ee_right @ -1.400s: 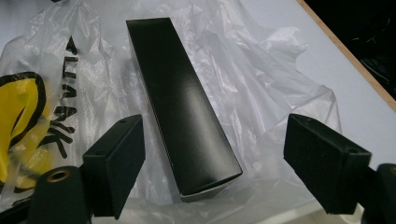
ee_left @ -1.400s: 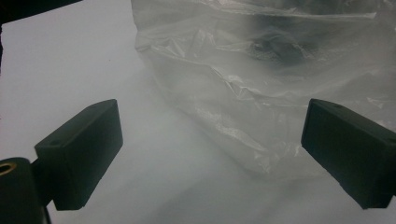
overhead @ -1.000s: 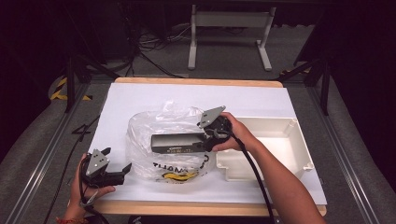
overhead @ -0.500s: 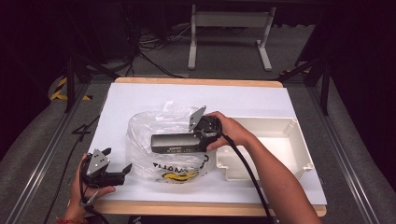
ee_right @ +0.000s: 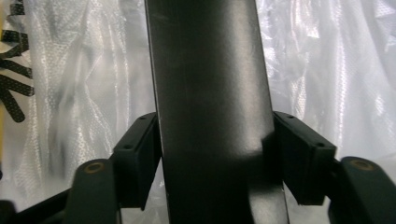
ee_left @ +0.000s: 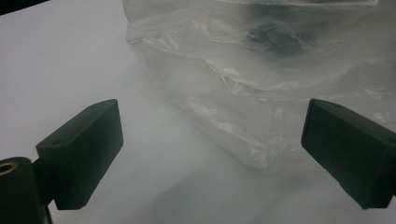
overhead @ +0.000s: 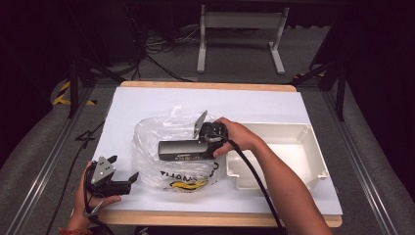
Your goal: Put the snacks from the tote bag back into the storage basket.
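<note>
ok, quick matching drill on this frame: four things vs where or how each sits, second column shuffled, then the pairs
Things:
1. black box
2. plastic bag
3. white tray
4. left gripper

States:
a. jaws open, beside the bag's near corner
b. empty, right of the bag
c. clamped at one end in the right gripper
d. crumpled under the box, black and yellow print

Pairs: 1-c, 2-d, 3-b, 4-a
</note>
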`<state>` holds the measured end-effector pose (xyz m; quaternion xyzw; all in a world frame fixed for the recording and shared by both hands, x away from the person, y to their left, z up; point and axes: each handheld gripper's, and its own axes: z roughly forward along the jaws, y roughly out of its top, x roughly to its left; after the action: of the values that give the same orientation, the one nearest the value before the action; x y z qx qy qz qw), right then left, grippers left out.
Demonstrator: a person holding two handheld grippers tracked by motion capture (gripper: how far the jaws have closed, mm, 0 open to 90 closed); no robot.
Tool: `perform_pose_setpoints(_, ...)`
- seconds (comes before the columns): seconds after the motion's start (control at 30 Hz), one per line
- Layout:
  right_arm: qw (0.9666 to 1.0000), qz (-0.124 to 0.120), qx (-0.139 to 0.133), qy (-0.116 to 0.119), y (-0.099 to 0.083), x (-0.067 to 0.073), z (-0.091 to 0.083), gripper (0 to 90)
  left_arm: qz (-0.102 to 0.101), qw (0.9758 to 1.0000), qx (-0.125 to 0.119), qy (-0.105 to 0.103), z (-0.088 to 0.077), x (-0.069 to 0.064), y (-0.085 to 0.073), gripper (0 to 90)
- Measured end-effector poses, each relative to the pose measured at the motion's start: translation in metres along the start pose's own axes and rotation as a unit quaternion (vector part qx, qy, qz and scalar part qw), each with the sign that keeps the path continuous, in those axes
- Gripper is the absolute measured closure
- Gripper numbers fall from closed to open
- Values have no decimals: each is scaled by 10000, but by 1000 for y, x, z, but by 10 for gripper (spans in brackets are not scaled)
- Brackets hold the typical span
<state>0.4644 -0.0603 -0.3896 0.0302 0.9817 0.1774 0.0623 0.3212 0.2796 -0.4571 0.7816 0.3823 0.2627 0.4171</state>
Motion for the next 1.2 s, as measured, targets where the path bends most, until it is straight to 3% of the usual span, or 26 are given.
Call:
perform_pose_setpoints(0.43,9998,-156,-35,117,1,3,-5,427,-15,10000,5,7,0,0,0,63)
perform_pose_setpoints(0.93,9994,-201,-284,4,3,8,-15,429,-42,9999,-96,52,-3,1,0,61)
perform_pose_setpoints(1.2,9979,-363,-520,-135,6,12,-25,429,-32,9999,-106,57,-3,1,0,60)
